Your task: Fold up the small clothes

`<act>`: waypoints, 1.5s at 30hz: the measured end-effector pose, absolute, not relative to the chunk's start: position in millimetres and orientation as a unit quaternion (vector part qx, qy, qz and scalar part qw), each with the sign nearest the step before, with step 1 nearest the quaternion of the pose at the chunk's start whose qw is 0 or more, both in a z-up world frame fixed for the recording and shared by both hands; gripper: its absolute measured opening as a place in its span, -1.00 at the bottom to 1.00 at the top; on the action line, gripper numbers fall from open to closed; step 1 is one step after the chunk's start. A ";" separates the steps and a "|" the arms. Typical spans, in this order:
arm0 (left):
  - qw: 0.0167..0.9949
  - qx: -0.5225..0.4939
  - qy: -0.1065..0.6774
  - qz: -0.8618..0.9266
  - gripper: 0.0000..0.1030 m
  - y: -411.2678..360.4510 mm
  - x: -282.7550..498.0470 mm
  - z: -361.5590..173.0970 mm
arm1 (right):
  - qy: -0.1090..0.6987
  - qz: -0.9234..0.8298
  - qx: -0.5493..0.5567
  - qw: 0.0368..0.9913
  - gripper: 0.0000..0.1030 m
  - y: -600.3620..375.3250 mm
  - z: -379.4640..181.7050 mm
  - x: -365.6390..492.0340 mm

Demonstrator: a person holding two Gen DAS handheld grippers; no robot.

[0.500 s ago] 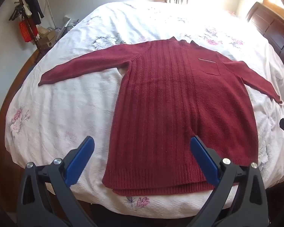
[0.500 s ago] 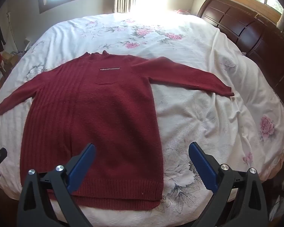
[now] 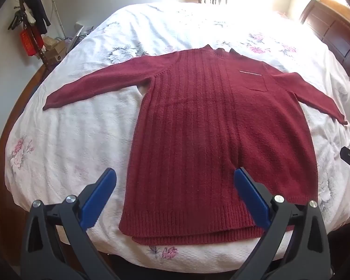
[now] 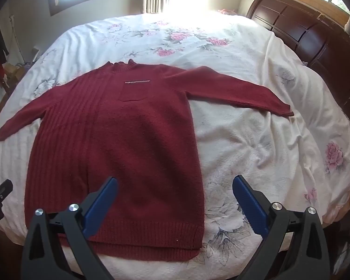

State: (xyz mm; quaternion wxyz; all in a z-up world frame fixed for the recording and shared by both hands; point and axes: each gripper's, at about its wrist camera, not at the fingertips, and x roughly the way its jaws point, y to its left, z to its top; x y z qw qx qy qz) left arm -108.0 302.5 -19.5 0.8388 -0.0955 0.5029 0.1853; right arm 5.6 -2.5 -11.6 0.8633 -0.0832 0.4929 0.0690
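At the far left a coat stand hung with dark items, blurred, stands by the wall. The left gripper hovers with jaws wide apart above the near hem of the dark red sweater, spread flat, sleeves out, on the floral white bedspread. The right gripper is likewise spread, empty. A dark wooden headboard closes the right.

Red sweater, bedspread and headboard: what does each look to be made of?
The red sweater looks like a soft, matte knit, perhaps wool or acrylic: vertical ribs down one half, a ribbed hem, a slightly fuzzy surface. The bedspread seems a light woven cotton with printed flowers, creased and faintly textured. The headboard looks like dark wood with a glossy varnish: panelled and reflecting window light.
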 end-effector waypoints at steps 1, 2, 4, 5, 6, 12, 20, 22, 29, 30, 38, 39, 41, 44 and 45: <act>0.839 -0.095 0.502 0.185 0.94 302.6 -108.2 -20.2 | 0.493 0.069 -0.083 0.863 0.93 -2.5 -12.0 5.8; 0.840 -0.095 0.502 0.185 0.94 302.8 -108.4 -20.6 | 0.493 0.070 -0.083 0.863 0.93 -2.9 -12.2 5.9; 0.840 -0.094 0.501 0.185 0.94 303.7 -109.4 -21.6 | 0.494 0.071 -0.083 0.863 0.93 -3.5 -13.7 6.7; 0.841 -0.094 0.501 0.184 0.94 303.7 -109.3 -21.8 | 0.494 0.071 -0.081 0.863 0.93 -3.7 -14.2 6.9; 0.841 -0.095 0.500 0.184 0.94 303.6 -110.0 -22.0 | 0.494 0.072 -0.081 0.863 0.93 -3.7 -14.7 6.9; 0.842 -0.091 0.499 0.184 0.94 303.0 -110.5 -22.8 | 0.496 0.074 -0.079 0.862 0.93 -4.5 -15.7 7.9; 0.842 -0.089 0.499 0.186 0.94 303.4 -110.1 -24.3 | 0.497 0.075 -0.076 0.861 0.93 -5.3 -16.3 7.8; 0.841 -0.089 0.499 0.186 0.94 303.5 -110.2 -24.4 | 0.497 0.075 -0.076 0.861 0.93 -4.9 -16.4 8.3; 0.840 -0.090 0.501 0.187 0.94 305.0 -111.0 -26.7 | 0.500 0.076 -0.077 0.859 0.93 -5.5 -18.7 9.7; 0.840 -0.090 0.501 0.187 0.94 305.5 -111.4 -26.8 | 0.500 0.076 -0.077 0.859 0.93 -5.6 -18.9 9.9; 0.840 -0.088 0.500 0.190 0.94 306.9 -111.1 -27.6 | 0.501 0.077 -0.078 0.859 0.93 -4.9 -23.3 11.2; 0.840 -0.088 0.500 0.190 0.94 307.2 -111.0 -27.9 | 0.501 0.078 -0.078 0.859 0.93 -4.8 -23.5 11.3; 0.839 -0.088 0.501 0.190 0.94 307.2 -109.7 -28.0 | 0.501 0.078 -0.078 0.859 0.93 -4.6 -23.5 11.3; 0.839 -0.087 0.502 0.192 0.94 307.6 -109.4 -28.1 | 0.500 0.078 -0.078 0.859 0.93 -4.1 -23.1 11.2; 0.839 -0.087 0.502 0.192 0.94 307.9 -109.1 -27.9 | 0.499 0.078 -0.077 0.860 0.93 -4.0 -23.3 11.3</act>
